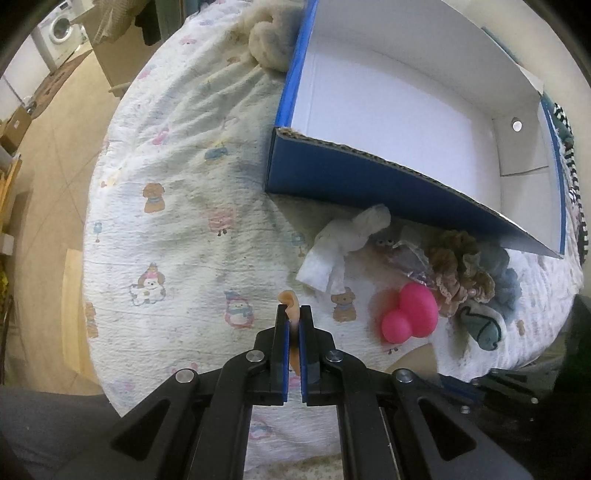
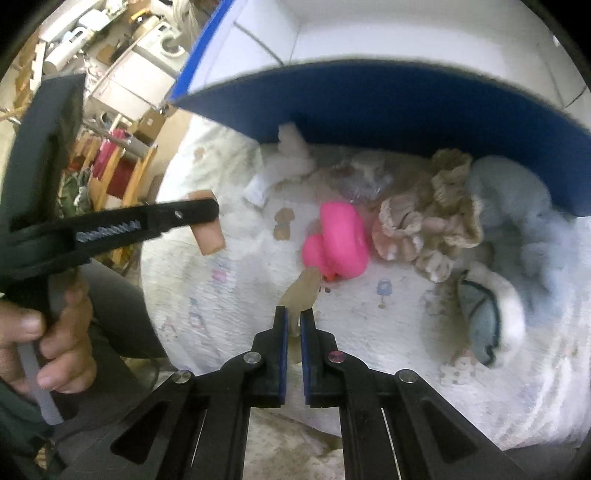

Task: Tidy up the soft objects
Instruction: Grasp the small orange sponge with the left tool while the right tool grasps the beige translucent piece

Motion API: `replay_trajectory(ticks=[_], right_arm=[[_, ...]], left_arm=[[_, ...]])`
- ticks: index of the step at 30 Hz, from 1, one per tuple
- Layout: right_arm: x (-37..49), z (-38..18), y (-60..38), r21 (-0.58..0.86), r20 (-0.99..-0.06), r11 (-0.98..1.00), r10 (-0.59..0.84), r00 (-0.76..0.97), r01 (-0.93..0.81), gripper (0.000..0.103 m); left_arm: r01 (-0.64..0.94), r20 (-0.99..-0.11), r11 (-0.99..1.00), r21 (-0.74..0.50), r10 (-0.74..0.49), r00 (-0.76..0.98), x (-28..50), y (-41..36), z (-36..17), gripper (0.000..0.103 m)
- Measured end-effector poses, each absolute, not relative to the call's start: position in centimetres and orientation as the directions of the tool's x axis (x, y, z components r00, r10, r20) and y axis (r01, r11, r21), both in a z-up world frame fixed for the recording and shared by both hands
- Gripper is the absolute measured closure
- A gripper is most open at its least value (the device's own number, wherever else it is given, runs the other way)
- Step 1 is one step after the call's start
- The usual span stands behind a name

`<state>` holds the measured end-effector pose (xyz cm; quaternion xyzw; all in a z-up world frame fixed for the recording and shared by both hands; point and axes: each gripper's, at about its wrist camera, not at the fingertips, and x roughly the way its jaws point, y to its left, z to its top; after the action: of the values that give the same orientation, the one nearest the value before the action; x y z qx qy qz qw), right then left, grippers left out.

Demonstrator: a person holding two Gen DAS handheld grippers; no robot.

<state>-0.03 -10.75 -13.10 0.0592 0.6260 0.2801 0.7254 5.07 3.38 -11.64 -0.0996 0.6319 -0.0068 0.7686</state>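
Surface we see: printed quilt (image 1: 177, 206) | on it: blue box (image 1: 369, 177), pink toy (image 1: 410, 314), white cloth (image 1: 343, 247), scrunchies (image 1: 461, 273)

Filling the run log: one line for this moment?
left gripper: shut on ear-shaped piece | right gripper: shut on tan piece | box: empty

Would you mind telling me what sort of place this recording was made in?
Probably a home utility or storage room: a washing machine stands in the background, cardboard boxes sit on the floor, and the work surface is a cartoon-print quilt.
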Motion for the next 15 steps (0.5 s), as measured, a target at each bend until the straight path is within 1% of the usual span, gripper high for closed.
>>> replay_trajectory(ticks=[8,11,15], right_arm=[[-0.2,-11.0,-10.7,0.436,-0.855,0.824,0.505,0.12,-0.361,0.095],[-0.7,-9.5,-11.3,0.453,-0.834,0.814,0.531,0.15,-0.364,0.095],[-1.1,-6.9,-12.9,0.479,-0.798,0.8,0.568,0.2,-0.36,0.095]], left_arm=[[-0.107,-0.964,0.987,-0.116,-0.086,0.253,4.1,2.3,-9.9,0.099],[-0.099,-0.96,0.988,-0.116,-0.086,0.268,3.8,2.1,-9.3,0.099],[-0.093,-0.944,0.989,-0.115,-0.08,0.32,3.3,1.8,-7.0,0.099]])
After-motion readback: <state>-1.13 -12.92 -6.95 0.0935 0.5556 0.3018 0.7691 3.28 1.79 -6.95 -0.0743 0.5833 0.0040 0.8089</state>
